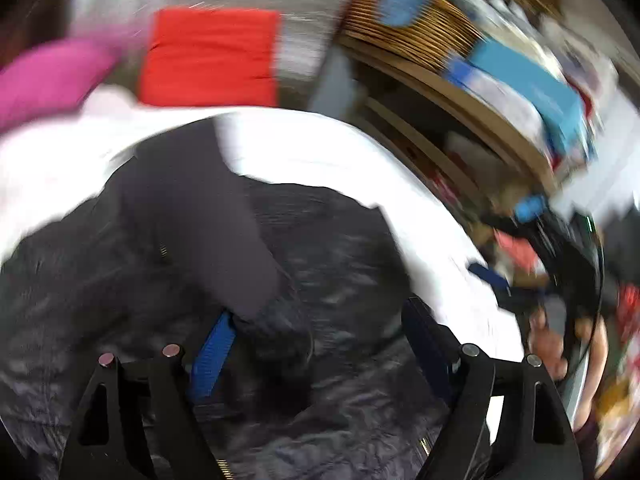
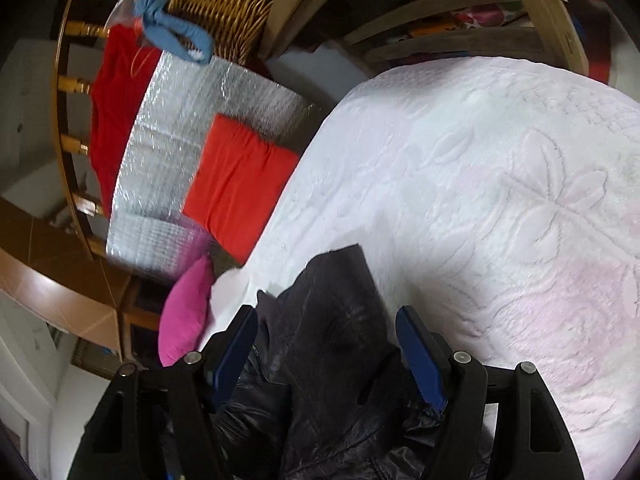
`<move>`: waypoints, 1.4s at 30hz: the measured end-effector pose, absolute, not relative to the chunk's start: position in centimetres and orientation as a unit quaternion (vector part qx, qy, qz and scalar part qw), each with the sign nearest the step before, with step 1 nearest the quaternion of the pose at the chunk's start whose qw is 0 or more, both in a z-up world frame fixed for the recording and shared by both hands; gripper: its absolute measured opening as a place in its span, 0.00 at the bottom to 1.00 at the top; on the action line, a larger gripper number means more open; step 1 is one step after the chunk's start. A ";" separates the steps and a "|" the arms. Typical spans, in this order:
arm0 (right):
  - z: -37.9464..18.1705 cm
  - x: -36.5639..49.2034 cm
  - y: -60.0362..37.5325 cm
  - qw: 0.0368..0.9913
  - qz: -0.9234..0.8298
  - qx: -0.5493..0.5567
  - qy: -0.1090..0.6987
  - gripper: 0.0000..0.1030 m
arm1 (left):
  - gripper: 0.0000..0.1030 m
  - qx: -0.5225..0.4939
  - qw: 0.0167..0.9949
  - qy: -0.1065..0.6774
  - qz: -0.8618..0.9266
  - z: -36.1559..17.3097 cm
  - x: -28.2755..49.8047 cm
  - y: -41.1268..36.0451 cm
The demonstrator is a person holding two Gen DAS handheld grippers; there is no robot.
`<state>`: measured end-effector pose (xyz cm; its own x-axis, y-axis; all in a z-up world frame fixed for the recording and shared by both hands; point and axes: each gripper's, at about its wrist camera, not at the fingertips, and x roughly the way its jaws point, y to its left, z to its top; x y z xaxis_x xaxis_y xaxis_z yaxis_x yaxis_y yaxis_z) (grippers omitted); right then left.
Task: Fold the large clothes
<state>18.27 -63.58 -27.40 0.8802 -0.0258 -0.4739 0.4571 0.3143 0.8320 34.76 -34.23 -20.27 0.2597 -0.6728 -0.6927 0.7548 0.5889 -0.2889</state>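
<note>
Basket (image 2: 224,4) under blue cloth (image 2: 172,36), contents hidden.

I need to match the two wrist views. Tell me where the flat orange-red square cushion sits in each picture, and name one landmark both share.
Left wrist view: the flat orange-red square cushion sits at upper left, just beyond the white quilted bedspread.
Right wrist view: the cushion sits left of centre, on the silver foil mat beside the bedspread.
Shared landmark: the magenta pillow, close to the cushion in both.
</note>
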 end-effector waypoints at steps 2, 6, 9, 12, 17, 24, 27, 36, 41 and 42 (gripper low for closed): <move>-27.4 17.9 -63.8 0.786 -0.152 0.569 0.189 0.73 | 0.81 0.085 0.779 0.400 -0.475 -20.2 32.3 -35.8; -27.3 18.0 -63.9 0.788 -0.143 0.566 0.196 0.73 | 0.81 0.122 0.768 0.392 -0.491 -20.8 29.7 -36.1; -27.4 18.9 -63.6 0.789 -0.119 0.562 0.217 0.73 | 0.81 0.101 0.782 0.397 -0.469 -21.1 30.1 -33.4; -27.9 20.0 -62.8 0.790 -0.079 0.555 0.246 0.73 | 0.81 0.070 0.817 0.390 -0.420 -20.8 31.4 -28.7; -29.1 21.9 -61.1 0.789 -0.055 0.533 0.300 0.72 | 0.81 0.017 0.892 0.357 -0.278 -20.5 35.2 -18.7; -30.8 24.4 -58.3 0.800 -0.071 0.475 0.360 0.72 | 0.81 -0.092 0.915 0.376 -0.115 -22.9 40.7 -8.6; -30.9 25.3 -57.0 0.813 -0.088 0.429 0.384 0.65 | 0.81 -0.125 0.902 0.404 -0.086 -24.0 42.2 -6.6; -27.5 24.9 -51.7 0.870 -0.187 0.210 0.404 0.16 | 0.81 -0.096 0.889 0.440 -0.082 -25.6 42.8 -7.0; -24.4 23.6 -50.7 0.903 -0.203 0.182 0.333 0.10 | 0.81 -0.056 0.891 0.443 -0.089 -26.1 42.4 -9.0; -23.9 23.5 -50.8 0.907 -0.207 0.181 0.318 0.10 | 0.81 -0.049 0.891 0.443 -0.090 -26.2 42.3 -9.4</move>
